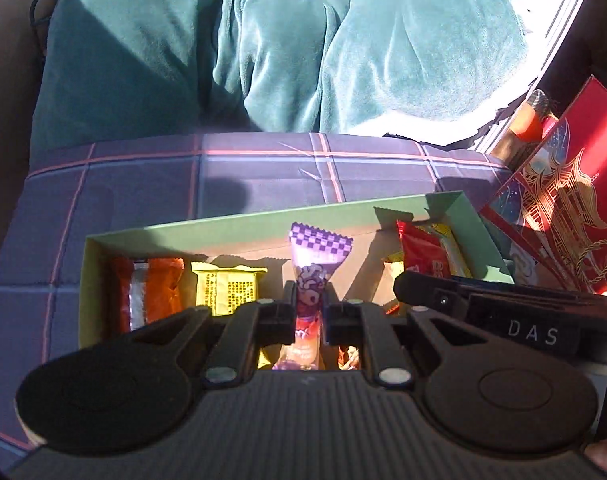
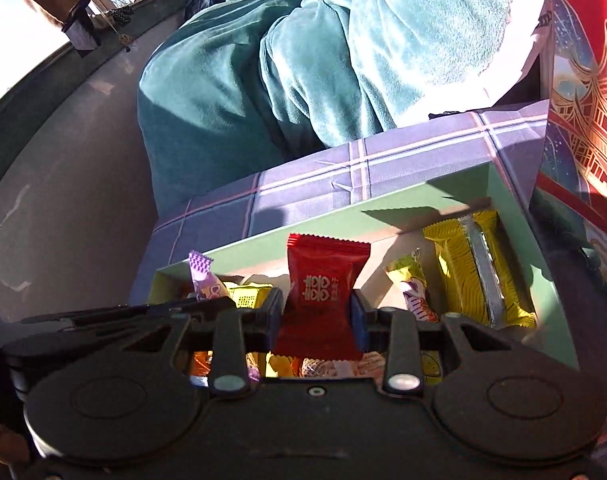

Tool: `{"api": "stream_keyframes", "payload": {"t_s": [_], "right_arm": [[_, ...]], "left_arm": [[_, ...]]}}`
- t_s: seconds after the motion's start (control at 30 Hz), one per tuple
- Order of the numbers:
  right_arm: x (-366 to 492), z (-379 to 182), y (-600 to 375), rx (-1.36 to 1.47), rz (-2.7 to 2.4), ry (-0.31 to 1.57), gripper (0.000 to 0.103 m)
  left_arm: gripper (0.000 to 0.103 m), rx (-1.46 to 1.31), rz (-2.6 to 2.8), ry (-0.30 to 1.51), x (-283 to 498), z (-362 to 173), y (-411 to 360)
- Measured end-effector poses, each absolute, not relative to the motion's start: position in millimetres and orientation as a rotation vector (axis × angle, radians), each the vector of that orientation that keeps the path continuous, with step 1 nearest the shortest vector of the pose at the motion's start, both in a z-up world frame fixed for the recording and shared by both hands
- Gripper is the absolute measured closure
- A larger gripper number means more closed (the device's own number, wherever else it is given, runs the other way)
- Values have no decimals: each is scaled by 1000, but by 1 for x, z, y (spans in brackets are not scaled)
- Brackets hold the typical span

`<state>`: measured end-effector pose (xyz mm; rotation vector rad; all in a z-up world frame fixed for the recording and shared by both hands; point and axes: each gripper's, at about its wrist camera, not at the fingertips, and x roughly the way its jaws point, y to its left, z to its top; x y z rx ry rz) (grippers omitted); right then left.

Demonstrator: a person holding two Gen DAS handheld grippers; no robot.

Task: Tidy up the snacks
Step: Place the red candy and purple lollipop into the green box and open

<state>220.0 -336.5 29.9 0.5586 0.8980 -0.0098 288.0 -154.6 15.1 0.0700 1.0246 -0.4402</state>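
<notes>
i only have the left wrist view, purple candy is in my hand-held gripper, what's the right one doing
Observer: The right hand-held gripper is shut on a red candy.
Operator: over the box?
Observer: Yes, over the green box, beside the left hand-held gripper.
Operator: what's at the box's right end
Observer: A long yellow packet along the right wall, with a small yellow candy beside it.

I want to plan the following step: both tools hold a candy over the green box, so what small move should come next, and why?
Probably lower the left tool and release its purple checkered candy into the green cardboard box, beside the small yellow packet, where bare floor shows.
</notes>
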Motion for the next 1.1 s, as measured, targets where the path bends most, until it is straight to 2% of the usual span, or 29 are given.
{"api": "stream_keyframes", "payload": {"t_s": [0.13,0.2,0.23,0.37,0.43,0.57,0.7,0.8,0.87,1.1], "right_arm": [[237,13,-333,581,-3,927,66],[242,9,-334,596,-2,924,63],[243,8,-334,608,1,921,55],[241,8,-340,610,-25,906,41],[239,10,-342,606,-41,898,26],[230,15,-342,593,-61,891,17],[215,25,-344,585,-76,879,5],[199,35,-344,572,-89,869,1],[185,43,-345,567,-93,861,0],[125,59,-348,576,-124,853,0]], "left_arm": [[91,84,-402,1040,304,-4,-156],[84,80,-385,1037,308,-7,-154],[73,72,-380,1036,309,-8,-152],[40,33,-332,1025,313,-8,-142],[35,25,-325,1024,311,-8,-139],[26,44,-306,1012,301,-5,-139],[17,42,-312,1004,287,2,-137],[12,41,-322,991,271,11,-136],[5,44,-330,981,259,17,-135],[1,52,-378,960,203,36,-130]]}}
